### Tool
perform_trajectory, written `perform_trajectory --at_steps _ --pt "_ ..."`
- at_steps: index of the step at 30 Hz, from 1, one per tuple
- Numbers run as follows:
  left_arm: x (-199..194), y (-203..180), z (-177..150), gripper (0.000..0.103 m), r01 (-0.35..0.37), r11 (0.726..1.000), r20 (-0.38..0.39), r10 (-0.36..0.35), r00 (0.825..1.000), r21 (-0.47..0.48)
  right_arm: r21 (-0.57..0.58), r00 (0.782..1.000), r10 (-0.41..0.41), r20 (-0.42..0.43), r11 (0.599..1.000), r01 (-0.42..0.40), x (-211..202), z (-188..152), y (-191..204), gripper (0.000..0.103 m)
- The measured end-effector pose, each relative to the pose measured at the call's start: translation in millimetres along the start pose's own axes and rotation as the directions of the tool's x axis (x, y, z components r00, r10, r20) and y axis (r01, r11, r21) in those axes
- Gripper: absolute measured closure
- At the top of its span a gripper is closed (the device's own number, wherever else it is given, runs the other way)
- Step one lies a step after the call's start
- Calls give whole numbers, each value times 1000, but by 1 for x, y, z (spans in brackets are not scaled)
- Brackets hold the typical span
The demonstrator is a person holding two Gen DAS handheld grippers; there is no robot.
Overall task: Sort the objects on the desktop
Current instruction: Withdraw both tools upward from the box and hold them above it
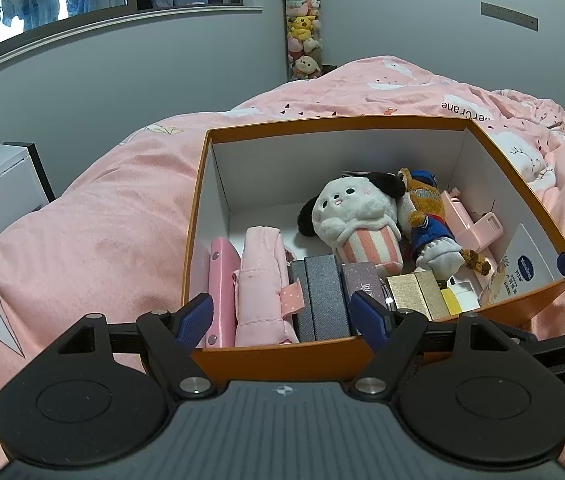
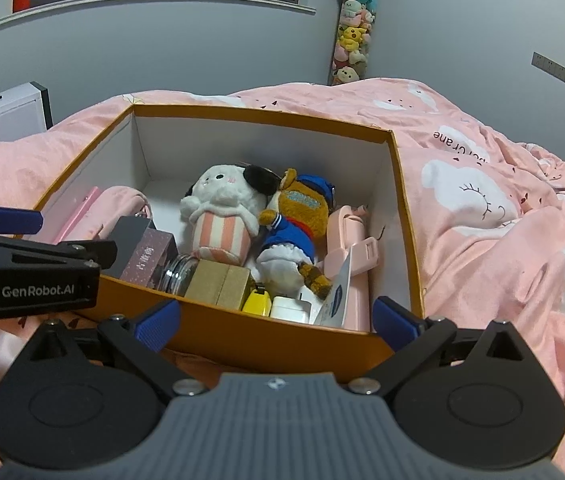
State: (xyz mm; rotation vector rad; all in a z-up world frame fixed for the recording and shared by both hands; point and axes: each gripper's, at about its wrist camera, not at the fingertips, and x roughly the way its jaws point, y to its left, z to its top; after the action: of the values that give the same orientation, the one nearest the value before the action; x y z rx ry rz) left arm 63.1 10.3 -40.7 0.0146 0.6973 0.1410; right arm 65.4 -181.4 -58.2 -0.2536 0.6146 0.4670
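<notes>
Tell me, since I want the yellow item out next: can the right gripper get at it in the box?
Probably not cleanly: the yellow item sits wedged between the gold box and white block, against the box wall.

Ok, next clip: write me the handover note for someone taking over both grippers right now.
Left gripper: open, empty, at the near wall of the orange box.
Right gripper: open, empty, at the same wall, further right.
In the box: white plush and brown plush in the middle, pink pouch and grey boxes left, gold box, glass jar, pink case right.
Done: these items are boxed.
Left: nothing loose shows on the pink bedding; check outside these views.
</notes>
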Motion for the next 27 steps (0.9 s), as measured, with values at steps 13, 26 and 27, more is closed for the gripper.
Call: perform_trajectory --at_steps 13,26,27 --pt "3 2 -3 11 -15 998 6 16 1000 -58 204 998 17 60 979 -29 -6 1 -22 1" --pt "5 -4 -2 10 -53 998 -2 53 999 -38 190 998 7 68 982 -19 -4 -2 -22 1" --pt "5 -4 -2 10 -53 998 -2 53 999 -39 187 998 4 67 982 -17 -4 -2 -22 1"
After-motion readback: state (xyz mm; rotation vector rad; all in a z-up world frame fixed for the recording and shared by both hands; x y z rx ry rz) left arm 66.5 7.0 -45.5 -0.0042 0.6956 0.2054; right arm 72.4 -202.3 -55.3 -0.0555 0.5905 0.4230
